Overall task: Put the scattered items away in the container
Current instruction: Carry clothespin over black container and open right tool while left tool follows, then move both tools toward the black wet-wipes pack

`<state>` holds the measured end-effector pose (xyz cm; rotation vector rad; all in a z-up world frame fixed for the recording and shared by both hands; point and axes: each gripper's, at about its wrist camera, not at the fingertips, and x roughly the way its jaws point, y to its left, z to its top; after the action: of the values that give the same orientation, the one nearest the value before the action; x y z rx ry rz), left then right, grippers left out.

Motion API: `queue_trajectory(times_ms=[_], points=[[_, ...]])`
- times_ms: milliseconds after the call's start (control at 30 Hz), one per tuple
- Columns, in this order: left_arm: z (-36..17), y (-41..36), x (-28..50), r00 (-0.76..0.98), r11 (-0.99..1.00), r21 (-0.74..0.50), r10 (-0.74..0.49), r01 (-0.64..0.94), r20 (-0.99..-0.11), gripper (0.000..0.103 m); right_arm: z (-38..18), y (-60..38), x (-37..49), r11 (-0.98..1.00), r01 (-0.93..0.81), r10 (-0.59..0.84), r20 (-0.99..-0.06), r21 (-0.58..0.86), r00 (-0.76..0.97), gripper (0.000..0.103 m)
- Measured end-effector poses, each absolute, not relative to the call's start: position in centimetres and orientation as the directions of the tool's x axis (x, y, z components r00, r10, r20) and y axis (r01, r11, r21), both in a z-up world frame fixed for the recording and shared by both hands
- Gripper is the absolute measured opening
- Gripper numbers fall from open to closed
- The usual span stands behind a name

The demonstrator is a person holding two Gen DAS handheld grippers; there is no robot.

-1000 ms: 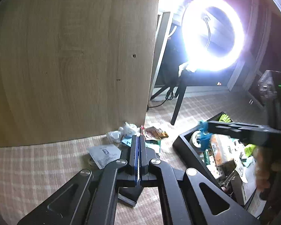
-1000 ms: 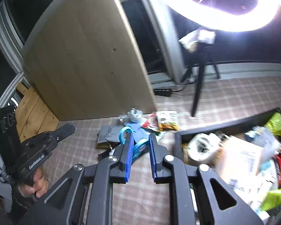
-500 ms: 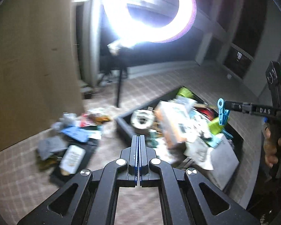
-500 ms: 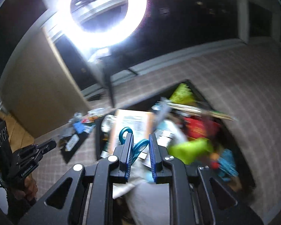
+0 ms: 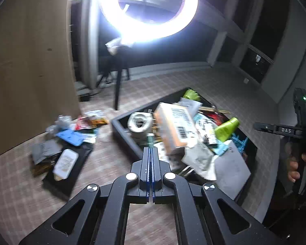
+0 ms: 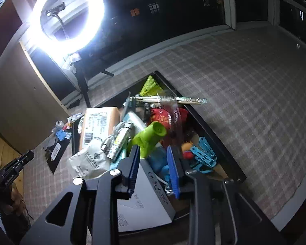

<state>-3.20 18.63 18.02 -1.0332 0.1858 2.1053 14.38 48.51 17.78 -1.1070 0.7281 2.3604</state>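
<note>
The right gripper hangs over the black rectangular container, its blue-padded jaws opening with a clear gap and nothing pressed between them. Directly below that gap, inside the container, lie something blue, too blurred and too covered to name, and a lime-green plastic bottle whose long axis runs from the jaws up and to the right, its open mouth facing that way. Just right of the jaws rest light-blue plastic clothes pegs; a white printed box is half hidden under the left finger.

The left gripper has its jaws pressed flat together and empty, pointing down at the container's near wall. Beyond them an orange cardboard box with a barcode label leans on a roll of white tape.

On the checked floor covering left of the container lies the scattered pile: a white flat packet, a blue packet, and smeared wrappers I cannot identify. The container's far right corner is cut off behind its contents.
</note>
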Motion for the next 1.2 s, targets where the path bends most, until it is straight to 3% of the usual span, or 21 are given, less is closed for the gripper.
queue_trajectory(times_ms=[433, 700, 867, 1033, 1200], points=[[14.5, 6.6, -6.2, -0.468, -0.864, -0.171, 0.411, -0.473, -0.782, 0.0, 17.5, 43.1, 8.5, -0.882, -0.405, 0.06, -0.794, 0.242, -0.604, 0.031], [11.6, 5.0, -7.2, -0.433, -0.868, -0.165, 0.389, -0.469, -0.813, 0.003, 17.6, 36.7, 0.5, -0.948, -0.209, -0.069, -0.799, 0.238, -0.597, 0.031], [9.0, 5.6, -8.5, -0.389, -0.847, -0.172, 0.399, -0.503, -0.83, 0.019, 15.9, 31.3, -4.3, -0.958, -0.079, -0.189, -0.812, 0.277, -0.552, 0.032], [7.3, 6.3, -10.7, -0.359, -0.831, -0.172, 0.403, -0.529, -0.842, 0.029, 13.4, 28.5, -9.2, -0.966, -0.049, -0.197, -0.846, 0.254, -0.495, 0.033], [6.5, 8.3, -11.4, -0.325, -0.764, -0.134, 0.418, -0.632, -0.848, 0.047, 12.1, 28.0, -12.6, -0.955, -0.055, -0.24, -0.866, 0.293, -0.438, 0.046]])
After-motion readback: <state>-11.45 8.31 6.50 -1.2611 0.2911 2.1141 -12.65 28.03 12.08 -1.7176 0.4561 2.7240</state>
